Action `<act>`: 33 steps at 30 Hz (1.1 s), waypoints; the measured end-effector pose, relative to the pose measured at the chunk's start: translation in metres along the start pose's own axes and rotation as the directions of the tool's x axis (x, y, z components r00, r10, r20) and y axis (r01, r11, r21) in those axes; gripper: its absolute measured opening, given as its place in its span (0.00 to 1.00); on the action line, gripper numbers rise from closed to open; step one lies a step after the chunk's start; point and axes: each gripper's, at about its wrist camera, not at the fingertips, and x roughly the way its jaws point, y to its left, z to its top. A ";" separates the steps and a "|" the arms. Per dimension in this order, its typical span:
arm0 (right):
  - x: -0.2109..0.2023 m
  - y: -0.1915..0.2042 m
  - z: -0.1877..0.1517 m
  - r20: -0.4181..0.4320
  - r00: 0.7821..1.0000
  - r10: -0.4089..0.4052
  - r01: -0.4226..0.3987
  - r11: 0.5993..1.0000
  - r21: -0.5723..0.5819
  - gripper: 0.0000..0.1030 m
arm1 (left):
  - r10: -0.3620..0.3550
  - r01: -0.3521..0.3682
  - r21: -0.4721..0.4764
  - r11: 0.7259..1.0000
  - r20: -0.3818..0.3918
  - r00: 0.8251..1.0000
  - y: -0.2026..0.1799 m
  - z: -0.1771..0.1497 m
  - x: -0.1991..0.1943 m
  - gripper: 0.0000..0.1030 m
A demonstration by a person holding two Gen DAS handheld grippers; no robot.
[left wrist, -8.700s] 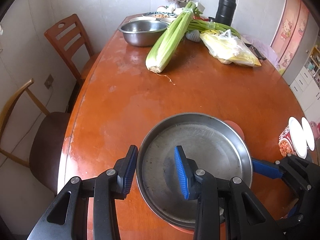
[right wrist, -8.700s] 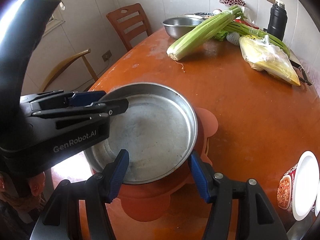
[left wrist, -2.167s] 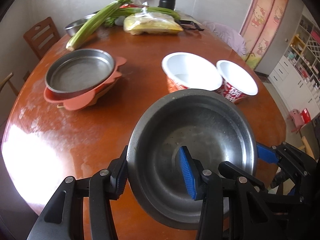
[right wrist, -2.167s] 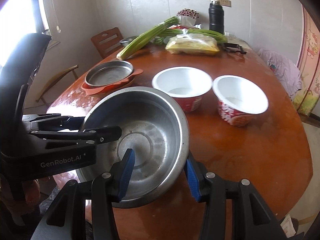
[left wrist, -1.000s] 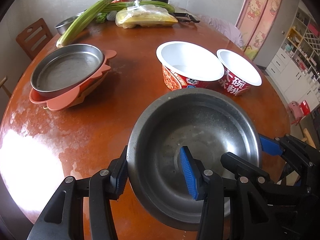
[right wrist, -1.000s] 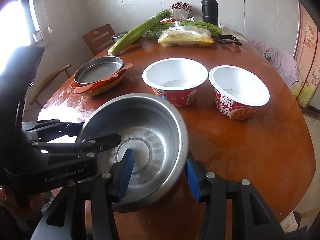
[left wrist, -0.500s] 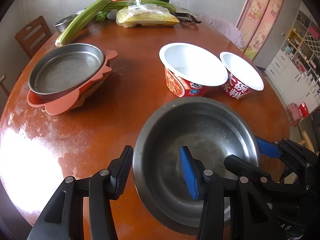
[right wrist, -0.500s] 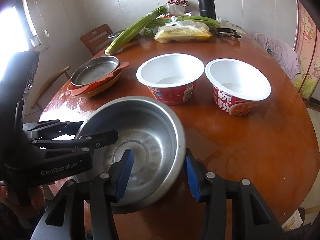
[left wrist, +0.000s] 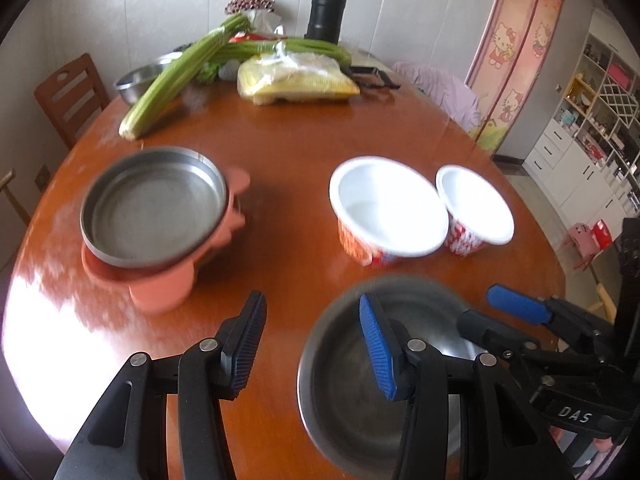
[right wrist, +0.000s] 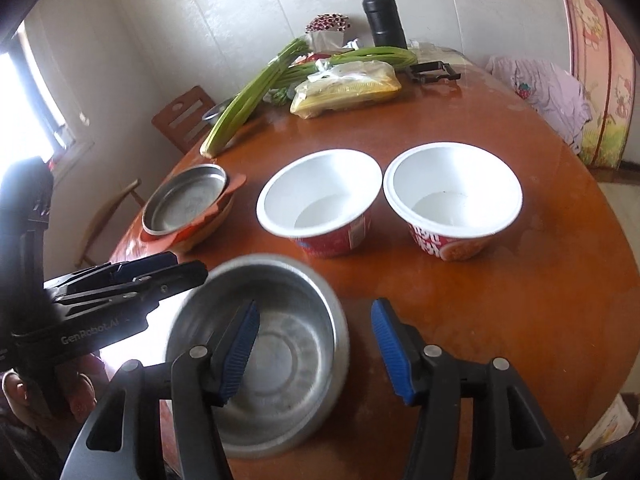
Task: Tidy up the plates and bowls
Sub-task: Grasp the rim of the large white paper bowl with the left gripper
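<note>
A steel bowl sits on the table near its front edge. My left gripper is open, with its right finger over the bowl's left rim. My right gripper is open, with its left finger inside the bowl and its right finger outside it. A steel plate rests on an orange plate at the left. Two white noodle cups stand side by side behind the bowl, the other further right.
Celery, a yellow bag, a black flask and another steel bowl lie at the table's far end. A wooden chair stands at the left. The table's front edge is close below the grippers.
Both grippers have opened and let go of the steel bowl, which now rests on the table. Both have drawn back and up, so the cups and plates look farther away.
</note>
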 end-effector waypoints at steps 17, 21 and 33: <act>0.044 -0.011 0.043 -0.024 0.999 -0.031 0.034 0.994 0.107 0.56 | -0.054 0.061 0.092 0.994 -0.081 0.995 -0.018 0.081 0.064 0.49; 0.052 -0.009 0.048 -0.036 0.999 -0.030 0.034 0.994 0.108 0.56 | -0.070 0.080 0.094 0.992 -0.104 0.992 -0.021 0.088 0.077 0.49; 0.071 -0.002 0.063 -0.059 0.998 -0.038 0.042 0.996 0.080 0.57 | -0.078 0.105 0.143 0.984 -0.184 0.980 -0.029 0.092 0.109 0.40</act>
